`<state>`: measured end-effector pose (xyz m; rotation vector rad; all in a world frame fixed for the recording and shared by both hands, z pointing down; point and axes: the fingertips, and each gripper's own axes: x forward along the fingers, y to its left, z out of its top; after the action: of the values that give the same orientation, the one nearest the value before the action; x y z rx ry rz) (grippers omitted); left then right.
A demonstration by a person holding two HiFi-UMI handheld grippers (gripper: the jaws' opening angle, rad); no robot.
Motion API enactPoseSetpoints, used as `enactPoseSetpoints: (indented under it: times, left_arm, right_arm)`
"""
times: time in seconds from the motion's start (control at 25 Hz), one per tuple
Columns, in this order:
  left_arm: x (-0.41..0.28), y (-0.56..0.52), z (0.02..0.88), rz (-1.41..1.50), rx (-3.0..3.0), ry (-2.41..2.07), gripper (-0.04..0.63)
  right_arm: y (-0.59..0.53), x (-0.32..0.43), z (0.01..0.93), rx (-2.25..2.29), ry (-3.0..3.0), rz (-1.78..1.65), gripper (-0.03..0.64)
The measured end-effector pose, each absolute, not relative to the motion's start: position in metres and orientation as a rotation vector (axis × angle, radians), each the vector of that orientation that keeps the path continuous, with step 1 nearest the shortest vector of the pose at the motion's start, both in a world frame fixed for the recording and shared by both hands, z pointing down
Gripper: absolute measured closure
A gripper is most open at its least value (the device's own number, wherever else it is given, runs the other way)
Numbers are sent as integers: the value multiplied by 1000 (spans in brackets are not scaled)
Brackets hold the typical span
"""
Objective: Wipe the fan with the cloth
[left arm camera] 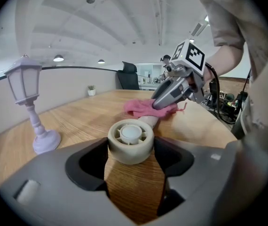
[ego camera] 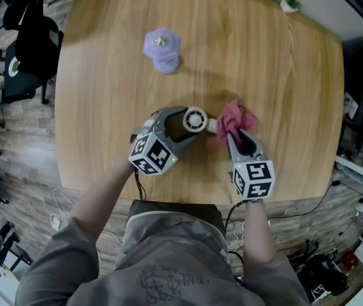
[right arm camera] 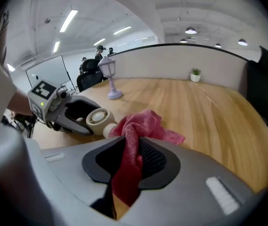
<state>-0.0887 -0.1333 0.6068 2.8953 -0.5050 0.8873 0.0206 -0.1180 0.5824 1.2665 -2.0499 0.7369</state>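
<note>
A small cream fan (ego camera: 195,119) lies on the wooden table (ego camera: 283,75) near its front edge. My left gripper (ego camera: 188,123) is shut on the fan's round head (left arm camera: 130,139), one jaw on either side. The fan's handle (left arm camera: 148,121) runs off under a pink-red cloth (ego camera: 235,121). My right gripper (ego camera: 240,138) is shut on that cloth (right arm camera: 138,126), which bunches out past the jaws and rests on the handle. The right gripper view shows the fan head (right arm camera: 98,117) held in the left gripper (right arm camera: 70,112), just left of the cloth.
A lilac toy lantern (ego camera: 162,48) stands on the far left-middle of the table. A tiny potted plant (ego camera: 290,4) sits at the far right corner. Office chairs stand off the left edge, and cables lie on the floor around me.
</note>
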Motion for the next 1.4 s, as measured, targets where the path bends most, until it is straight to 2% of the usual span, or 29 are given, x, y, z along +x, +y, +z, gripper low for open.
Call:
enactPoseSetpoints:
  times: [0.28,0.64,0.92,1.12,1.4]
  left_arm:
    - [-89,-136,605,875,2889,-524,286]
    - [-89,-135,606,888,2889,-523,285]
    - [-89,-133,607,893,2889,-519,285]
    - [-89,-133,607,895,2893,-508,285]
    - [-88,-132,607,895,2898,-495,285]
  right_arm:
    - [-128,19,582,1355,-2039,793,522]
    - [-167,-53,560,1287,-2210,718,520]
    - [-156,-108,556,1043,-2331,739,520]
    - [-139,-89,562,992,-2294,836,520]
    - [-121,-7,574,1228,-2111,805,520]
